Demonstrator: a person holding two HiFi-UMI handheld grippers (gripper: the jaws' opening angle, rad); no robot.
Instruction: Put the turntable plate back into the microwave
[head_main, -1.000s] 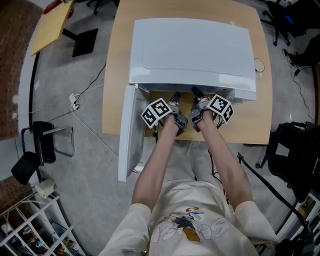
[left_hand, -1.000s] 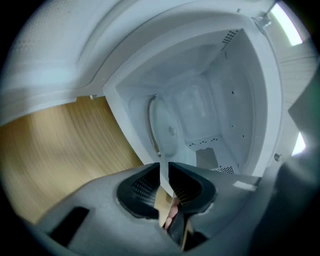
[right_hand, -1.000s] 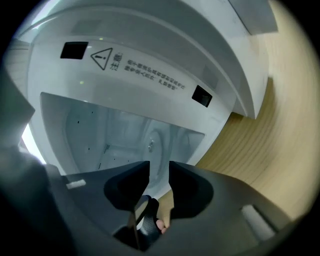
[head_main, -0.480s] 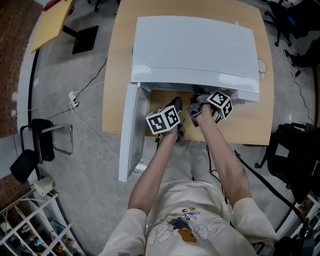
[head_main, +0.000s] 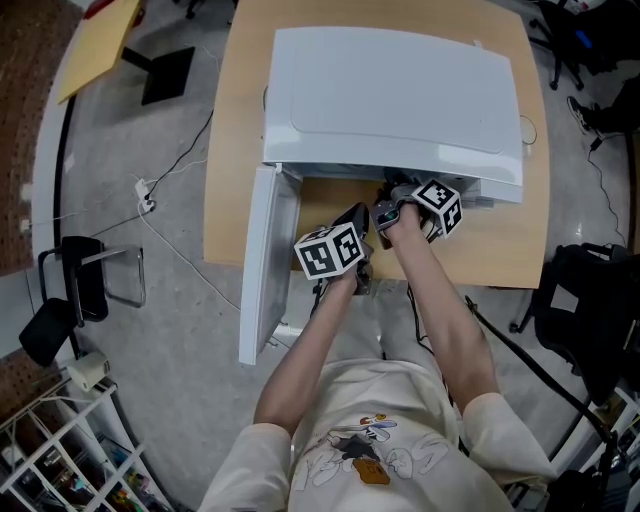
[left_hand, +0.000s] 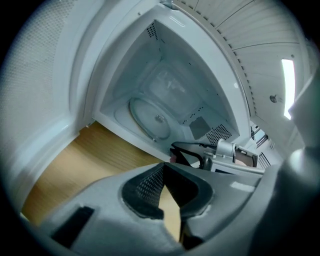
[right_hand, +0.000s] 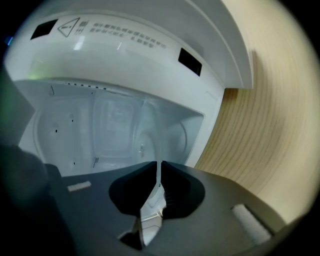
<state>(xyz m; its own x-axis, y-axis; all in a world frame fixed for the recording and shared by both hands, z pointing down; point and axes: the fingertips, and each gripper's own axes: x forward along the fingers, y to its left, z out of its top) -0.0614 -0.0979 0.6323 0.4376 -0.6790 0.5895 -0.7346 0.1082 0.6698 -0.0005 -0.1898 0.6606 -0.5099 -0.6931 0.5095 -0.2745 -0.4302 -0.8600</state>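
Observation:
The white microwave (head_main: 390, 90) stands on a wooden table (head_main: 500, 255) with its door (head_main: 262, 265) swung open to the left. In the left gripper view the glass turntable plate (left_hand: 150, 117) lies low in the cavity. My right gripper (head_main: 392, 200) is at the cavity's mouth. Its jaws have just been closing, and the plate's thin rim (right_hand: 152, 142) stands edge-on between the pads of the right gripper (right_hand: 159, 182), which grip it. My left gripper (head_main: 358, 222) is drawn back over the table's front edge. In its own view the left gripper (left_hand: 163, 186) is shut on nothing, and the right gripper (left_hand: 179, 149) shows ahead.
A black chair (head_main: 80, 290) and a cable with a plug (head_main: 150, 205) are on the floor to the left. A yellow board (head_main: 100, 45) lies at the far left. Black gear (head_main: 590, 310) stands right of the table, and a white wire rack (head_main: 60, 450) is at the lower left.
The left gripper has pulled back out of the microwave's opening toward the person and rolled. The right gripper has stayed at the opening.

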